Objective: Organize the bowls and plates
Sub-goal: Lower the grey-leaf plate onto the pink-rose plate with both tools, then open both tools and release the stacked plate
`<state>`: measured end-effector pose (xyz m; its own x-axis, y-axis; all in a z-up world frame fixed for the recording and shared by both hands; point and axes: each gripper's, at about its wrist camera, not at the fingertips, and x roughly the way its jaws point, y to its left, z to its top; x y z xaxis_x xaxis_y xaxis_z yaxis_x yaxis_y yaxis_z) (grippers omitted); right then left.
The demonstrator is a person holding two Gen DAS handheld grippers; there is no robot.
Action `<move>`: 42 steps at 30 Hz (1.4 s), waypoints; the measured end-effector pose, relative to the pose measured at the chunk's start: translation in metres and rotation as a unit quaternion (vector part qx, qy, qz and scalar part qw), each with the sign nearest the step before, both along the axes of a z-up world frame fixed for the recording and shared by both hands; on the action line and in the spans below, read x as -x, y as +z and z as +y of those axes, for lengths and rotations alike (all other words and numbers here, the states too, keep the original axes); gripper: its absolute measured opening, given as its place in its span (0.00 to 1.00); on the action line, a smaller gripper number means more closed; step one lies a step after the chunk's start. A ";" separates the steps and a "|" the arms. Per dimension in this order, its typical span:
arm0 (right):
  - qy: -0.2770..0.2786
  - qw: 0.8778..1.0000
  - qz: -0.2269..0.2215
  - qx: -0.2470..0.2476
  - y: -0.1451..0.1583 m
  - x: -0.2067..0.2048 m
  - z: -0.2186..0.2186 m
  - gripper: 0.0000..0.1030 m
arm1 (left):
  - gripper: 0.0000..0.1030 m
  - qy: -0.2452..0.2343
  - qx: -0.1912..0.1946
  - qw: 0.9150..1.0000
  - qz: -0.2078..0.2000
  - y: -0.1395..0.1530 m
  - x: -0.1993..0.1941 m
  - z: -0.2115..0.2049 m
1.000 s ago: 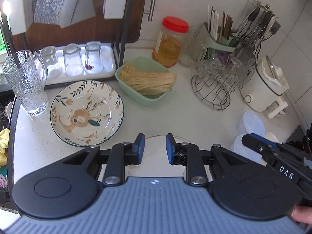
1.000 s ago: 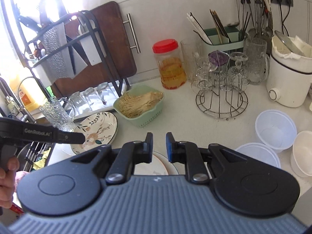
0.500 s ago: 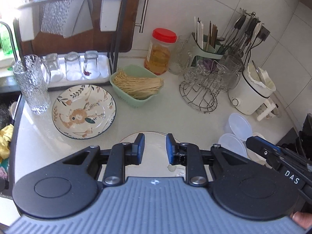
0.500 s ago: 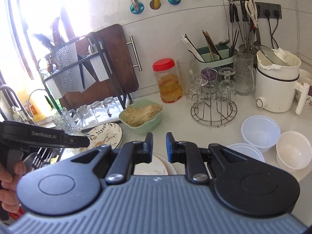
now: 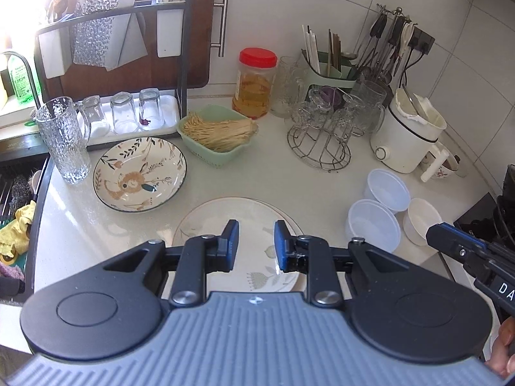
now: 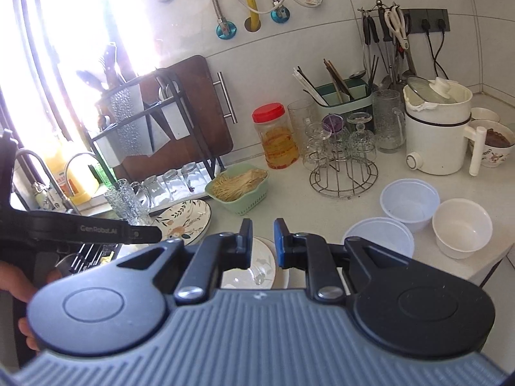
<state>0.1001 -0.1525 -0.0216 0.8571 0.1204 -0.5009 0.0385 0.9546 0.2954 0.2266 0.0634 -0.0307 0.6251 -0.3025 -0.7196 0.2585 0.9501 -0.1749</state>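
Observation:
A rabbit-patterned plate [image 5: 140, 173] lies on the white counter at the left; it also shows in the right wrist view [image 6: 183, 218]. A pale flowered plate [image 5: 244, 215] lies below my left gripper [image 5: 256, 246], which is open and empty above it. Three white bowls stand at the right: two plastic ones [image 5: 388, 189] [image 5: 373, 225] and a smaller one [image 5: 421, 220]. My right gripper [image 6: 262, 241] is open and empty, held above the flowered plate [image 6: 254, 268], with the bowls [image 6: 408, 199] [image 6: 462, 225] to its right.
A glass jug [image 5: 62, 138], a tray of upturned glasses [image 5: 124, 114], a green basket of noodles [image 5: 219, 135], a red-lidded jar [image 5: 256, 83], a wire glass rack [image 5: 318, 141] and a white electric pot [image 5: 407, 135] crowd the back. A sink [image 5: 17, 193] lies left.
Both grippers have risen and drawn back from the counter, so more of the flowered plate and the bowls shows. Both jaws stay open with nothing in them.

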 end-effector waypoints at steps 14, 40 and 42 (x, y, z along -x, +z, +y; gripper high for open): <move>0.015 1.000 0.015 0.008 -0.011 0.038 -0.023 0.17 | 0.27 0.007 0.008 1.000 0.013 -0.008 0.059 -0.032; 0.048 0.998 0.026 0.021 -0.022 0.030 -0.016 0.20 | 0.76 0.087 -0.025 0.996 0.016 -0.014 0.083 0.003; 0.046 0.998 0.025 0.022 -0.023 0.027 -0.015 0.41 | 0.76 0.089 -0.023 0.996 0.019 -0.016 0.077 0.008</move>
<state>0.0734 -0.1670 -0.0445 0.8168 0.1747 -0.5498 -0.0371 0.9670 0.2522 0.1497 0.0710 -0.0464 0.6379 -0.1559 -0.7542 0.0802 0.9874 -0.1362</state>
